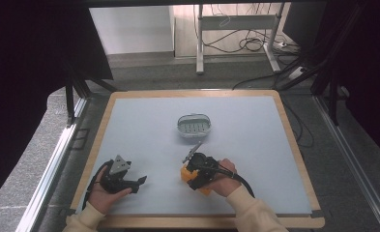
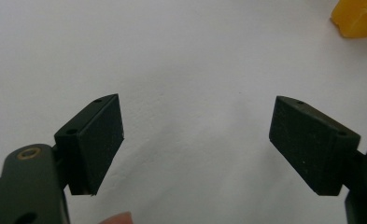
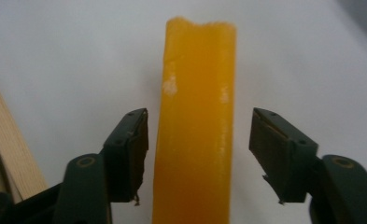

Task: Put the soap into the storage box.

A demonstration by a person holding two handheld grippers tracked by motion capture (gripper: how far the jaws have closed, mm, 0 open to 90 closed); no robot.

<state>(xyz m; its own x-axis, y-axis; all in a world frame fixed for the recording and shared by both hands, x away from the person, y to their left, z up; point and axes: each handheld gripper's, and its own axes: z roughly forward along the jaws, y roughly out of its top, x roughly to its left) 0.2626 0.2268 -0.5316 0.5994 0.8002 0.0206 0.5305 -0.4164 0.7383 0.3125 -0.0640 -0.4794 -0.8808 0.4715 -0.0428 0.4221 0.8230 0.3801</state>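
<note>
While the orange bar (image 3: 196,121) is straddled by the open right claw (image 3: 199,140), no grip is made yet; lifting remains, and the left claw (image 2: 197,144) is held open and empty.

You see: a small oval grey dish (image 1: 194,125) sitting near the middle of the table (image 1: 245,145) | pale blue top with a wooden rim | beyond it a grey floor, loose cables (image 1: 248,44) and a white metal stand (image 1: 236,24)
</note>
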